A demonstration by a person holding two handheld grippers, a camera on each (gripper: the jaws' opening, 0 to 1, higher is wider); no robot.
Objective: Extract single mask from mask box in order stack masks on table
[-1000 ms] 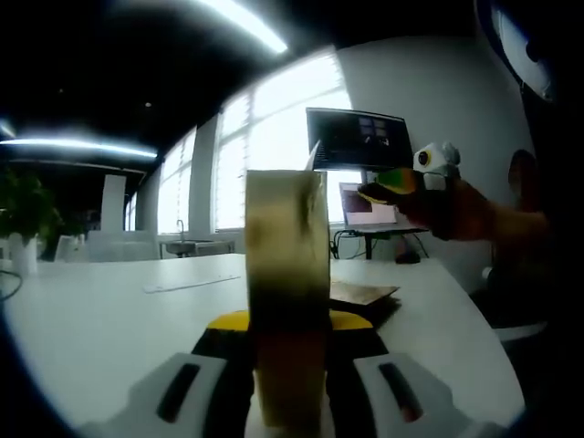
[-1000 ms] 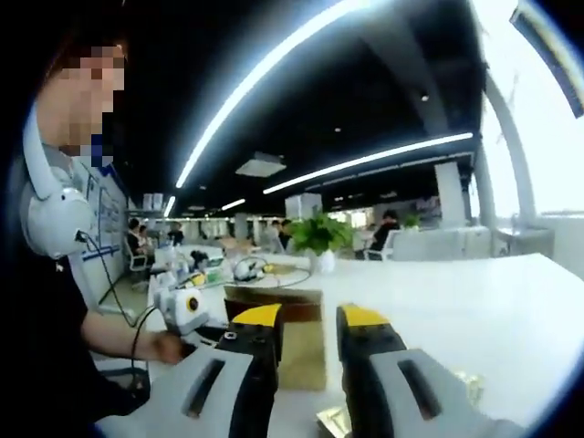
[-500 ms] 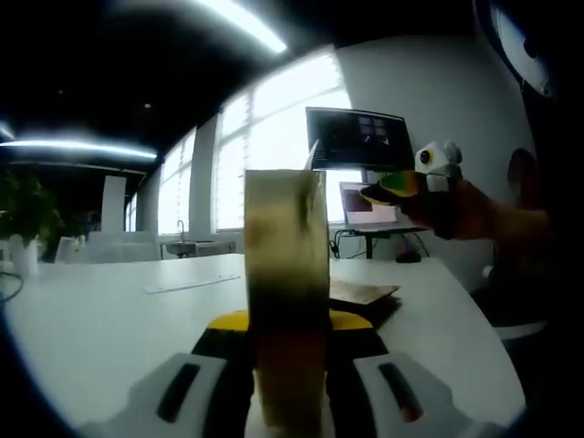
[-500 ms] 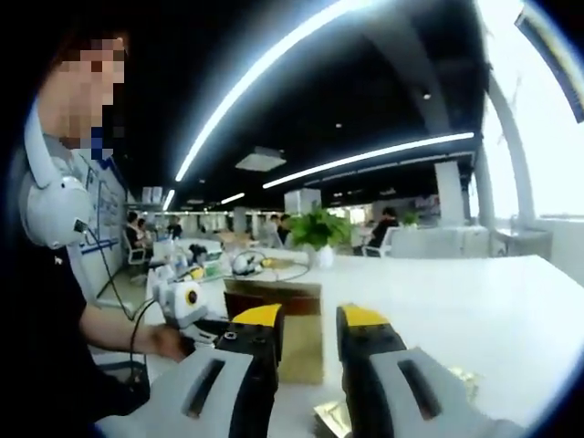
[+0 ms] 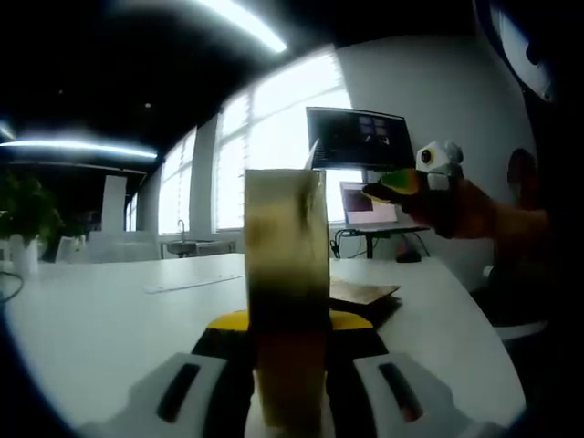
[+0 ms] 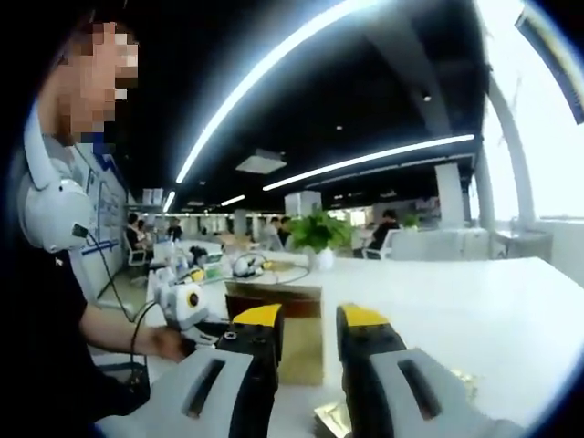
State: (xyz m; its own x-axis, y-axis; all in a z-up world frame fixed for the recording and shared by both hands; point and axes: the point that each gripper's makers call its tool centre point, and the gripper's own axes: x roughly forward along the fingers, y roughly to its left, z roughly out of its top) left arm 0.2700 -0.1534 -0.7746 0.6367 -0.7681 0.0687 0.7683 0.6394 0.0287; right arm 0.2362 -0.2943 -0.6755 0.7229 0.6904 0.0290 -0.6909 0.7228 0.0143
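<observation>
A tall yellow-brown mask box (image 5: pixel 286 274) stands upright between my left gripper's (image 5: pixel 288 321) yellow-tipped jaws, which are shut on it just above the white table (image 5: pixel 100 319). My right gripper (image 5: pixel 391 188) hangs in a person's hand to the right of the box, higher up and apart from it. In the right gripper view, my right gripper (image 6: pixel 310 318) is open with nothing between its jaws. The mask box (image 6: pixel 301 351) shows through that gap, farther off. The left gripper (image 6: pixel 196 319) holds it from the left.
A flat brown piece (image 5: pixel 362 292) lies on the table behind the box. Gold foil packets (image 6: pixel 334 420) lie near my right gripper's jaws. A monitor (image 5: pixel 356 137) and laptop (image 5: pixel 365 208) stand at the far right. A potted plant (image 6: pixel 317 239) and clutter sit at the table's far end.
Barely anything. The left gripper and box wobbled slightly in the right gripper view. Both grippers keep their state.
</observation>
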